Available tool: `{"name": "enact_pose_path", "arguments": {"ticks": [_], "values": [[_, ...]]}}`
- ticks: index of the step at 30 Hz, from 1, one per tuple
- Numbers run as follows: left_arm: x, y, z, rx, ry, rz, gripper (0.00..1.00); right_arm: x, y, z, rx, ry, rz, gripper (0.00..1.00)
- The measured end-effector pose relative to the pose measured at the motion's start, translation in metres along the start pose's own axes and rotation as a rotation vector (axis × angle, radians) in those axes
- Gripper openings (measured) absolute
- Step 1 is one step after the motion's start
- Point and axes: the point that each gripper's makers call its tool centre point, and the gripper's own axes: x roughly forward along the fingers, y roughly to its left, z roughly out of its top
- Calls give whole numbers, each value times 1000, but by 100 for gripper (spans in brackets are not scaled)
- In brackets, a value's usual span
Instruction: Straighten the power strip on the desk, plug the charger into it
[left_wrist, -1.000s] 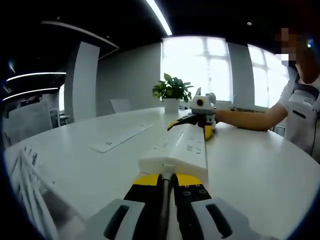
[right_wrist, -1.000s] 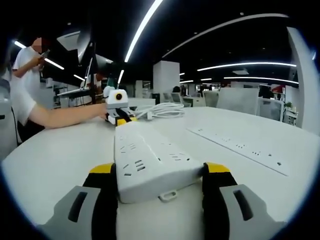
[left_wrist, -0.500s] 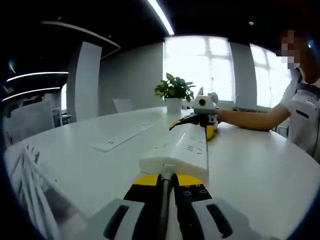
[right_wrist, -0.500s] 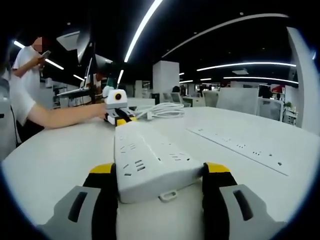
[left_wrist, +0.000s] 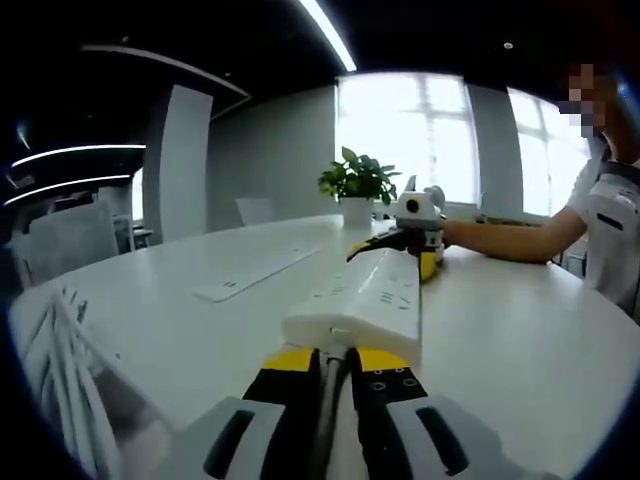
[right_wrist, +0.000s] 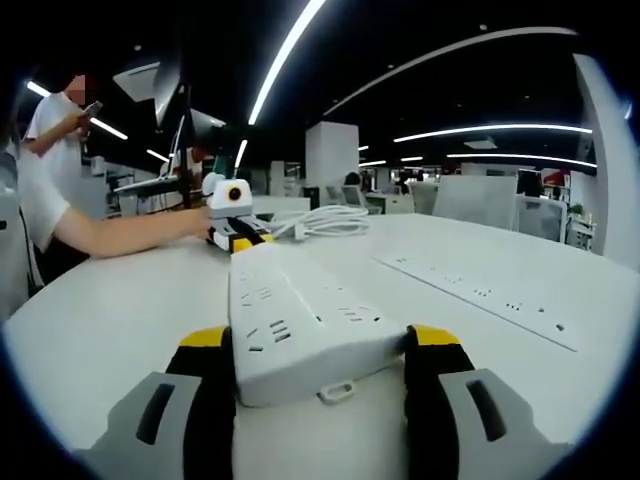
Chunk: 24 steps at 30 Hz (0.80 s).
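The white counter (right_wrist: 110, 300) carries everything here, and the white power strip (right_wrist: 300, 325) lies along it between the 2 tools. In the right gripper view the right gripper (right_wrist: 315, 375) straddles one end of the strip, its yellow-tipped fingers (right_wrist: 205, 345) set against the strip's 2 long sides, clamped on it or very nearly so. In the left gripper view the left gripper (left_wrist: 332, 365) meets the strip's other end with its fingers together, the tips touching or just under the end face.

The step in hand looks like the straightening. To do it well, I would keep the right-hand grip square on the strip's sides and pivot slowly, letting the closed left fingers act as a stop or pusher at the far end, so the strip slides flat and does not lift or skid. Watch the cable (right_wrist: 325, 222) coiled near the left gripper's end, since a tug there could drag the strip back out of line.

The right gripper view shows the coiled white cable, the socket faces close up and a long flush outlet panel (right_wrist: 480, 298) set in the counter. The left gripper view adds a potted plant (left_wrist: 357, 185) by bright windows, the person's arm (left_wrist: 505, 240) reaching to the far gripper, and a white wire rack (left_wrist: 70, 400) at the left edge. I cannot pick out the charger with confidence in either view.
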Motion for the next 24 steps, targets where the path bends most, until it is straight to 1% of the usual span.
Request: {"name": "enact_pose_path", "arguments": {"ticks": [5, 10, 18, 24], "values": [[-1, 2, -1, 0, 3, 8, 16, 0, 2, 1, -1, -1, 7, 68], [-2, 3, -1, -4, 0, -2, 15, 1, 6, 2, -2, -2, 10, 68], [-5, 1, -2, 1, 2, -8, 14, 1, 17, 2, 2, 2, -12, 68], [-8, -3, -3, 1, 3, -22, 13, 1, 20, 2, 0, 2, -3, 68]]}}
